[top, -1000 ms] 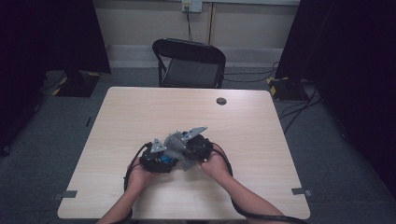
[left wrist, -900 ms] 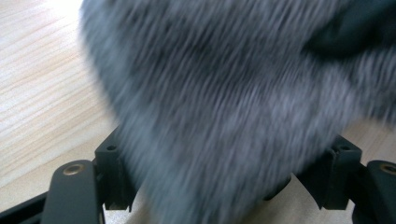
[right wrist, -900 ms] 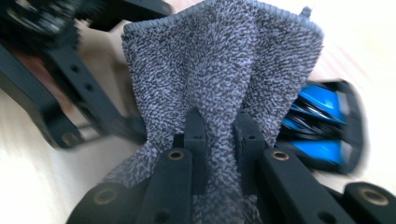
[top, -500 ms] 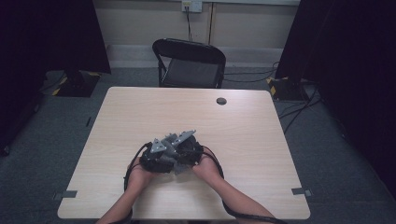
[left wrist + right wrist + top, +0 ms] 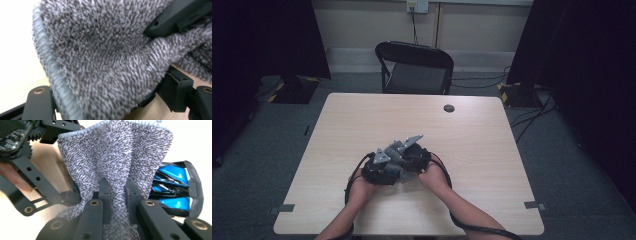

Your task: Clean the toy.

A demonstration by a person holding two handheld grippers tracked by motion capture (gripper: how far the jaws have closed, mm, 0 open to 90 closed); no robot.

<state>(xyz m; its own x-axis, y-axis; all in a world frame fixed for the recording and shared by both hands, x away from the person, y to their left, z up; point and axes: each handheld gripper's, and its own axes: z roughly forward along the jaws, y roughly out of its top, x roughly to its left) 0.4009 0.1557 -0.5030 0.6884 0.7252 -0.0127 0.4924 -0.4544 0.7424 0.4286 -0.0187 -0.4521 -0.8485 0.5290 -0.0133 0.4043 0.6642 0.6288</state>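
Observation:
A grey looped cloth [image 5: 117,152] hangs bunched between my two grippers, which meet over the front middle of the table [image 5: 492,165]. My right gripper [image 5: 117,187] is shut on a fold of the cloth, its two black jaws pinching it tight. The cloth [image 5: 105,62] drapes across my left gripper [image 5: 107,100], whose jaws stand wide apart at either side of it; I see no pinch there. In the right gripper view the left gripper's blue fingers [image 5: 172,187] sit just right of the cloth. From above, the left gripper [image 5: 384,169] and the right gripper [image 5: 411,159] almost touch.
A small dark round disc [image 5: 449,108] lies near the table's far edge. A black folding chair [image 5: 414,70] stands behind the table. Cables trail from both grippers past the forearms toward the near edge.
The right hand has moved left, closing the gap to the left gripper. The left hand has stayed where it was.

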